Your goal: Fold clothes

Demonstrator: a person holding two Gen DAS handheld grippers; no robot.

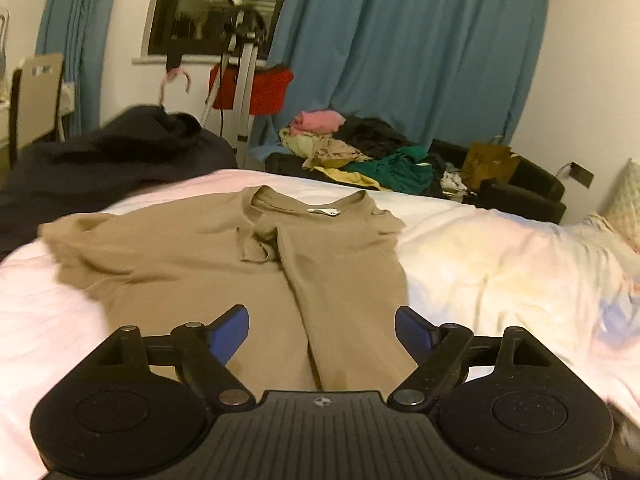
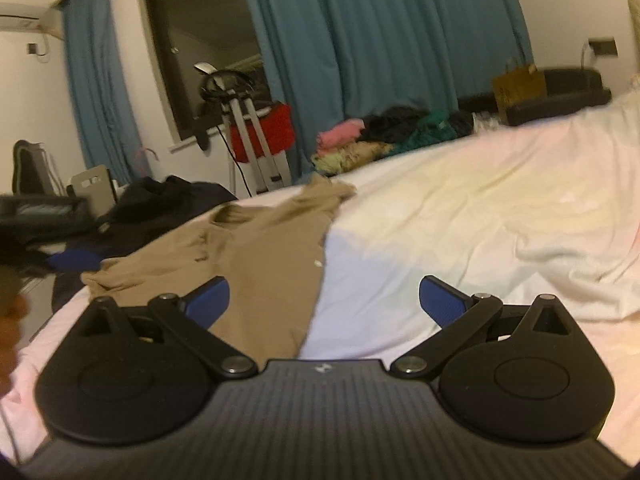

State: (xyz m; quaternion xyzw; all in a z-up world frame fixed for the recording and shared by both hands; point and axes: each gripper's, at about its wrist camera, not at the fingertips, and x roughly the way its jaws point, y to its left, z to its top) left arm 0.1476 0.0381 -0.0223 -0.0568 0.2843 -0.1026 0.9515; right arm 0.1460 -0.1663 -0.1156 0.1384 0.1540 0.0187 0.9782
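Note:
A tan T-shirt [image 1: 224, 256] lies on the pale bed sheet [image 1: 480, 264], collar at the far side with a white label. Its right side is folded over toward the middle, leaving a long crease down the body. My left gripper [image 1: 322, 330] hovers open over the shirt's near hem, with nothing between its blue pads. In the right wrist view the same shirt [image 2: 256, 256] lies left of centre. My right gripper [image 2: 324, 300] is open above the shirt's right edge and the bare sheet [image 2: 460, 208]. The left gripper's blue pad [image 2: 74, 260] shows at the far left.
A heap of mixed clothes [image 1: 360, 148] sits beyond the bed's far edge, with a black sofa [image 1: 528, 188] and a paper bag [image 1: 490, 162] beside it. Dark garments [image 1: 112, 152] lie at the bed's far left. A tripod [image 1: 244, 80], a chair [image 1: 38, 96] and blue curtains [image 1: 400, 40] stand behind.

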